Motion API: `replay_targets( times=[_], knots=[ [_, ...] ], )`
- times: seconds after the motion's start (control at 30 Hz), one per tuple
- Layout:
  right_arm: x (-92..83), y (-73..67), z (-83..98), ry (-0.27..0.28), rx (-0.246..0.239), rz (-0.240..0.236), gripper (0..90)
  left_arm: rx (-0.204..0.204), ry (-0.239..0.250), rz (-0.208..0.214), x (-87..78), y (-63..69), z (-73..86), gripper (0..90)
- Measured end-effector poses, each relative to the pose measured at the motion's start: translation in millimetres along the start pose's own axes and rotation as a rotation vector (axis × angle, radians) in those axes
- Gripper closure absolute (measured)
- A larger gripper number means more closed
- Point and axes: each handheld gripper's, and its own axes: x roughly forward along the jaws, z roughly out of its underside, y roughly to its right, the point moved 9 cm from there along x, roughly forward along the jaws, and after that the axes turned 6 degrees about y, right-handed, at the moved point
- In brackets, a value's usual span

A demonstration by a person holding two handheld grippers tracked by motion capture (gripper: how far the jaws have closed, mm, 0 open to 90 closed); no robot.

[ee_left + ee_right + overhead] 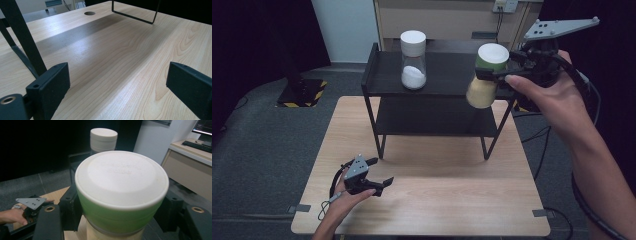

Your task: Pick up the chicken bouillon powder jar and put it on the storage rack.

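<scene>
A jar with a white lid and green band [487,75] hangs in the air at the right end of the black shelf's top tier [447,82]. My right gripper [492,72] is shut on it just under the lid. Seen close in the right gripper view, the same green-banded jar [122,192] sits between the jaws. A second jar with a white lid and white powder [413,60] stands upright on the top tier, and its lid [103,138] rises behind the held jar. My left gripper [374,172] rests open on the wooden table [437,200], its pads [52,85] wide apart with nothing between them.
The black two-tier shelf stands at the far half of the table, its legs [25,42] close to my left gripper. A cable hole [89,13] lies in the tabletop. A beige cabinet [447,22] stands behind the shelf. Cables trail at the right.
</scene>
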Motion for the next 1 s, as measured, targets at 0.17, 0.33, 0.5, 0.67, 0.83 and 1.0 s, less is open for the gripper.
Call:
replay_targets(
  times=[0.17, 0.33, 0.5, 0.67, 0.83, 1.0],
  knots=[
    [5.3, 7.5, -5.7, -0.004, 0.004, 0.032, 34.6, -0.004, -0.002, 0.0, 0.0, -0.9, 1.3, 3.9],
    [13.8, 17.7, -6.6, -0.004, 0.018, 0.062, 34.6, -0.006, 0.001, 0.0, -0.4, -1.0, 1.2, 3.9],
    [26.8, 28.7, -3.6, -0.005, 0.037, 0.096, 34.6, -0.003, 0.0, 0.001, 0.2, -1.6, 1.5, 3.9],
    [39.5, 37.7, 1.1, -0.004, 0.056, 0.127, 34.6, -0.005, 0.002, 0.001, -0.1, -2.0, 1.3, 3.9],
    [48.9, 44.9, 6.7, -0.004, 0.073, 0.154, 34.6, -0.002, 0.007, 0.0, -0.9, -1.9, 0.3, 3.9],
    [54.2, 49.2, 11.4, -0.021, 0.086, 0.167, 34.6, -0.003, 0.009, 0.0, -1.3, -2.1, 0.0, 3.9]
  ],
)
